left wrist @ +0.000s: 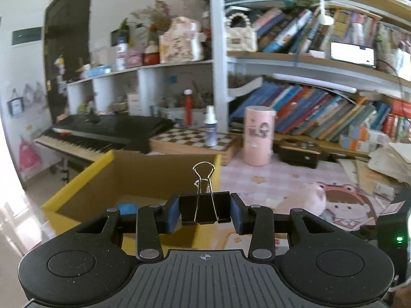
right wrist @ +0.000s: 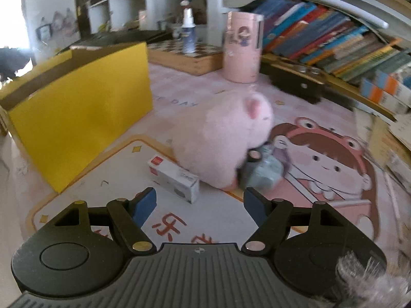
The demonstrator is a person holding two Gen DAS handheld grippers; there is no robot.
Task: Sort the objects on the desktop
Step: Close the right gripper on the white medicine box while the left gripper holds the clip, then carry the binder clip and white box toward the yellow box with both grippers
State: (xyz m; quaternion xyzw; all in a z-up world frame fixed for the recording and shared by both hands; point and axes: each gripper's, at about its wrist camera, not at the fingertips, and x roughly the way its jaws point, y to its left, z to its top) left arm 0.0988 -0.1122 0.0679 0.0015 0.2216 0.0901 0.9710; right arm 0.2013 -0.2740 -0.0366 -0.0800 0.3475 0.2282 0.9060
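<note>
So the left gripper (left wrist: 204,211) is clamped on a black binder clip (left wrist: 204,209), blue pads squeezing its two flat sides, wire handles sticking up. It hangs right over the near wall of the yellow cardboard box (left wrist: 77,187), which sits on the left of the desk. The clip looks light and stiff with smooth metal sides, so gripping the body like this seems safer than grabbing the springy handles.

The right gripper (right wrist: 199,206) has its fingers spread wide, holding nothing. Just past it sit a small white carton (right wrist: 174,181) and a squishy pink plush (right wrist: 221,141). I'd pinch the plush mid-body.
</note>
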